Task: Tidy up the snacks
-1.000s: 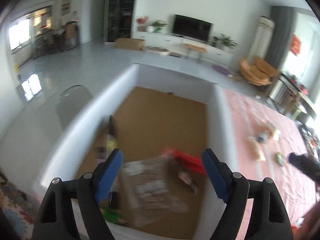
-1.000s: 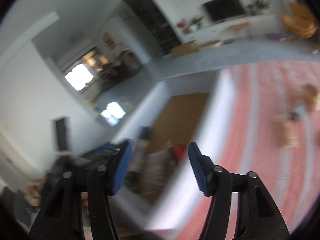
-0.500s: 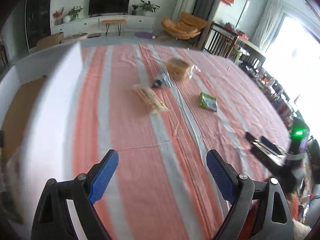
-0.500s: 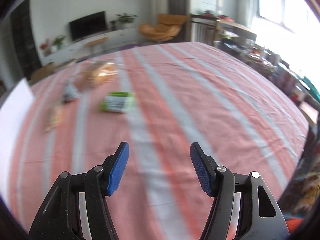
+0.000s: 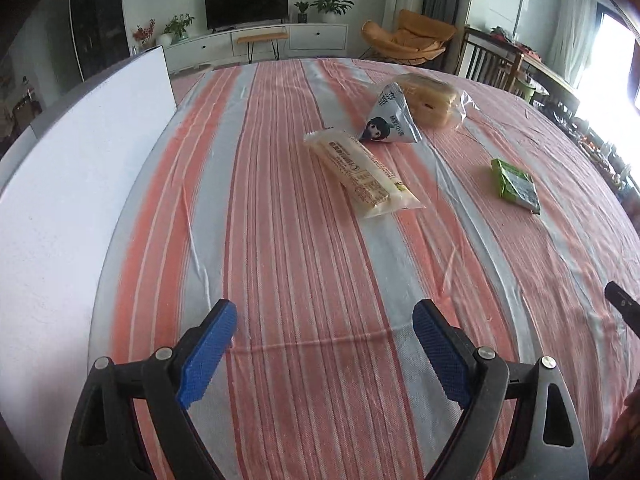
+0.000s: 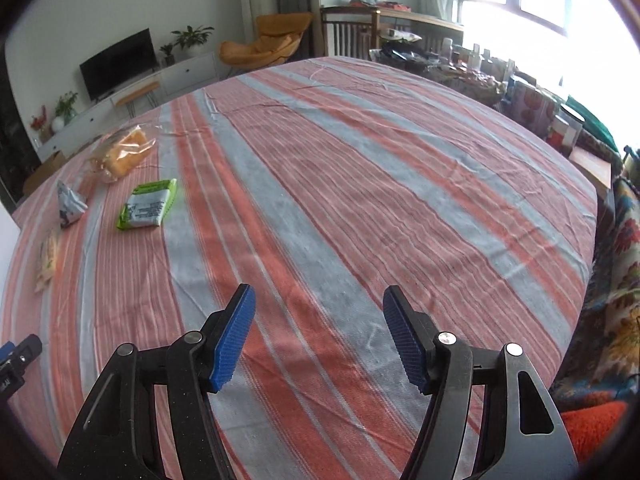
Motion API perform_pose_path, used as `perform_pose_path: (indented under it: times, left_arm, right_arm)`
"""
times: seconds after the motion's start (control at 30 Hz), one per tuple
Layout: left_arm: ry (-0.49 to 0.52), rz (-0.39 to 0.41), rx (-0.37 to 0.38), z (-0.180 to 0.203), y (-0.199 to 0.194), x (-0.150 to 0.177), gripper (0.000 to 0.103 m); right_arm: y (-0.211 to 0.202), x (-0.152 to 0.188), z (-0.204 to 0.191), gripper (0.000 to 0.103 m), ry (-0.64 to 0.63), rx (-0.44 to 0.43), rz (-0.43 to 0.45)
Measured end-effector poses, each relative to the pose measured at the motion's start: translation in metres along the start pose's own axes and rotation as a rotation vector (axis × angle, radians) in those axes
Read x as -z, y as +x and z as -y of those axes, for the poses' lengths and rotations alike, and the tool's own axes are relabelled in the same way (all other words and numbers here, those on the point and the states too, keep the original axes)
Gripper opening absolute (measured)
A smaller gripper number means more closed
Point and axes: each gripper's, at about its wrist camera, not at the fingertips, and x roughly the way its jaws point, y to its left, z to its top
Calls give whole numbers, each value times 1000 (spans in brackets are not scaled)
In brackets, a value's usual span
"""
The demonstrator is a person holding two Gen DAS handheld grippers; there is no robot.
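Several snacks lie on the striped tablecloth [image 5: 288, 240]. In the left wrist view a long pale cracker pack [image 5: 362, 173] lies ahead, with a grey triangular pouch [image 5: 390, 122], a bagged bread [image 5: 430, 98] and a green packet [image 5: 516, 186] beyond. My left gripper [image 5: 325, 354] is open and empty above the cloth. In the right wrist view the green packet [image 6: 147, 205], pouch [image 6: 68, 203], bread [image 6: 124, 152] and cracker pack [image 6: 47, 258] lie far left. My right gripper [image 6: 318, 338] is open and empty.
The white wall of the box [image 5: 76, 184] stands along the left of the table. A cluttered side table [image 6: 500, 80] and a patterned sofa [image 6: 616, 300] border the right edge. The other gripper's tip [image 5: 622, 308] shows at the right.
Both grippers swung away from the box, where a snack bag was dropped, toward the table. The views have steadied over the cloth and the remaining snacks.
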Motion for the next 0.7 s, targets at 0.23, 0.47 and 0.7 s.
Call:
perform_pose_path:
  times: [0.23,0.47,0.7]
  left_arm:
    - [20,22,-4,-1,3,3,94]
    - [31,16,-2,1,2,1,97]
    - [47,9,-16,5,4,1,98]
  right_arm:
    - [1,3,-2,73,-9,27,-3]
    - [-2,-6,0,74,-3,48,37]
    - [24,-22,14,74,26,84,-4]
